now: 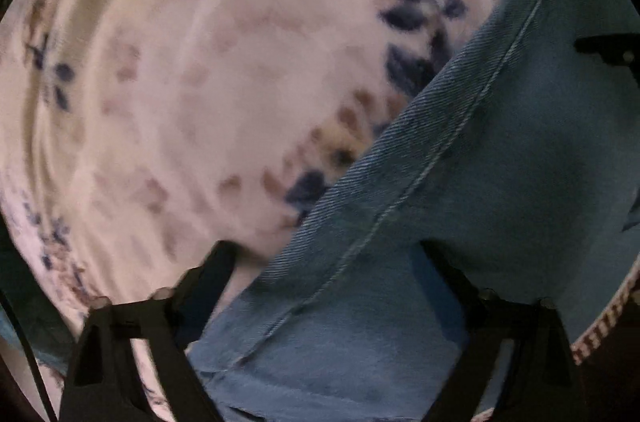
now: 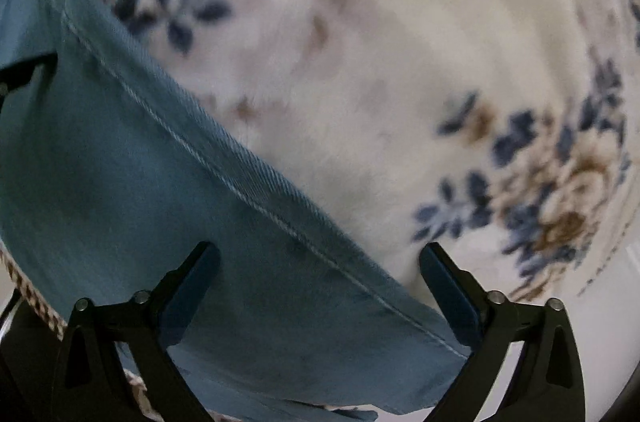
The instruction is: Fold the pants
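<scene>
Seemingly soft yet weighty, the denim pants are spread on the floral bedspread between the wide-open, empty left gripper and right gripper, and are best pinched along the stitched seam.

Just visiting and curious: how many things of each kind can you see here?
Blue denim pants: 1
Floral bedspread: 1
Grippers, both open: 2, left gripper and right gripper
Total: 4
</scene>
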Demonstrator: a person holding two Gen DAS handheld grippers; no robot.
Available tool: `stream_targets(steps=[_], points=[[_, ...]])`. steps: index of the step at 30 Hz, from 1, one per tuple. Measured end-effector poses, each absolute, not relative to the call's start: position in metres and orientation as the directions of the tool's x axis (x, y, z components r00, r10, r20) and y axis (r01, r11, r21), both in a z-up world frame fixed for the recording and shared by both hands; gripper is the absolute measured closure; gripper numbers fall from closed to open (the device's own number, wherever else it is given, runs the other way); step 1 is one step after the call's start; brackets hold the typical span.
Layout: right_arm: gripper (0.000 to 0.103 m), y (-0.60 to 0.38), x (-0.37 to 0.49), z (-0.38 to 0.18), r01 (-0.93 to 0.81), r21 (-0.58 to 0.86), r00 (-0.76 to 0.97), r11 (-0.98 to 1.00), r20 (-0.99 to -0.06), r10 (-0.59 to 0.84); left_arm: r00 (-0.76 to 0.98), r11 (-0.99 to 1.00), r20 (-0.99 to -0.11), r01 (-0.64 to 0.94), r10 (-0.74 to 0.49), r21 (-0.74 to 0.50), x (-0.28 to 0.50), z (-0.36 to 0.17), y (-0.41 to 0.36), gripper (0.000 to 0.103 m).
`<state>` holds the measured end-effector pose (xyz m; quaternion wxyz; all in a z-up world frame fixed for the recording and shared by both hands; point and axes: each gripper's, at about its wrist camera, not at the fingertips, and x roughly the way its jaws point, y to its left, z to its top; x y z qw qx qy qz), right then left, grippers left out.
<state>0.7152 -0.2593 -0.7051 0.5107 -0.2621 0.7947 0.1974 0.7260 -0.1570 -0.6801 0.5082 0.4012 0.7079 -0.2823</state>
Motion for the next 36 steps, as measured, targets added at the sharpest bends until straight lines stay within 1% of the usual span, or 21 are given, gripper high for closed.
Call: stream_targets(steps=[1, 2, 3, 4, 5, 6, 7, 8, 9, 14, 15, 17, 20, 24, 25, 26, 27, 31, 35, 36], points=[[0.021, -0.261, 0.713, -0.706, -0.613, 0.071, -0.356, 0.787, -0.914, -0.195, -0.170, 0.524, -0.946, 0.852, 0.275, -0.001, 0.727, -0.680, -0.157, 0.031], [0.026, -0.262, 0.710, -0.705, -0.607, 0.089, -0.362, 0.789, -0.915, -0.176, -0.181, 0.529, -0.948, 0.849, 0.262, -0.015, 0.725, -0.679, -0.158, 0.042], [0.036, -0.263, 0.708, -0.703, -0.605, 0.100, -0.362, 0.790, -0.918, -0.161, -0.190, 0.523, -0.949, 0.852, 0.253, -0.031, 0.721, -0.677, -0.159, 0.054], [0.051, -0.265, 0.707, -0.699, -0.600, 0.105, -0.353, 0.793, -0.924, -0.145, -0.201, 0.521, -0.948, 0.852, 0.248, -0.044, 0.718, -0.676, -0.159, 0.058], [0.060, -0.268, 0.706, -0.696, -0.597, 0.100, -0.342, 0.796, -0.929, -0.139, -0.213, 0.526, -0.947, 0.849, 0.242, -0.056, 0.714, -0.675, -0.159, 0.071], [0.073, -0.271, 0.704, -0.690, -0.589, 0.091, -0.325, 0.803, -0.936, -0.132, -0.218, 0.529, -0.946, 0.847, 0.241, -0.061, 0.712, -0.674, -0.158, 0.079], [0.082, -0.274, 0.703, -0.684, -0.574, 0.089, -0.314, 0.814, -0.942, -0.118, -0.212, 0.524, -0.948, 0.850, 0.239, -0.058, 0.709, -0.672, -0.157, 0.084], [0.086, -0.280, 0.702, -0.675, -0.560, 0.094, -0.303, 0.823, -0.948, -0.098, -0.206, 0.525, -0.950, 0.849, 0.235, -0.054, 0.705, -0.669, -0.155, 0.089], [0.091, -0.285, 0.700, -0.668, -0.551, 0.092, -0.291, 0.829, -0.953, -0.087, -0.202, 0.536, -0.953, 0.842, 0.224, -0.052, 0.704, -0.666, -0.152, 0.092], [0.093, -0.315, 0.674, -0.614, -0.446, 0.131, -0.216, 0.885, -0.976, 0.036, -0.143, 0.617, -0.984, 0.786, 0.109, -0.046, 0.695, -0.628, -0.131, 0.095], [0.094, -0.319, 0.667, -0.606, -0.436, 0.129, -0.200, 0.891, -0.979, 0.044, -0.144, 0.645, -0.986, 0.762, 0.080, -0.059, 0.693, -0.619, -0.127, 0.096], [0.094, -0.323, 0.648, -0.589, -0.418, 0.137, -0.183, 0.898, -0.981, 0.065, -0.100, 0.665, -0.993, 0.746, 0.058, -0.037, 0.684, -0.602, -0.122, 0.096], [0.095, -0.328, 0.610, -0.564, -0.402, 0.127, -0.142, 0.907, -0.987, 0.075, -0.060, 0.710, -0.998, 0.703, 0.017, -0.030, 0.653, -0.572, -0.108, 0.096], [0.095, -0.326, 0.566, -0.533, -0.365, 0.106, -0.091, 0.925, -0.993, 0.078, -0.013, 0.771, -1.000, 0.636, -0.002, -0.009, 0.587, -0.545, -0.089, 0.096], [0.095, -0.328, 0.547, -0.526, -0.346, 0.114, -0.096, 0.931, -0.992, 0.086, -0.027, 0.795, -1.000, 0.606, -0.006, -0.021, 0.569, -0.540, -0.091, 0.096], [0.095, -0.307, 0.540, -0.533, -0.340, 0.115, -0.099, 0.933, -0.991, 0.086, -0.041, 0.812, -0.999, 0.582, -0.002, -0.026, 0.553, -0.537, -0.087, 0.096], [0.095, -0.303, 0.525, -0.534, -0.331, 0.118, -0.099, 0.936, -0.991, 0.090, -0.052, 0.830, -0.999, 0.557, -0.007, -0.034, 0.542, -0.523, -0.085, 0.096], [0.095, -0.288, 0.452, -0.544, -0.272, 0.153, -0.156, 0.950, -0.981, 0.114, -0.101, 0.891, -0.994, 0.448, -0.028, -0.071, 0.475, -0.522, -0.071, 0.096], [0.095, -0.277, 0.387, -0.558, -0.220, 0.193, -0.212, 0.956, -0.966, 0.147, -0.120, 0.941, -0.993, 0.332, -0.019, -0.058, 0.420, -0.537, -0.061, 0.096], [0.095, -0.275, 0.374, -0.564, -0.208, 0.195, -0.225, 0.959, -0.963, 0.148, -0.139, 0.954, -0.990, 0.290, -0.031, -0.071, 0.409, -0.544, -0.056, 0.096]])
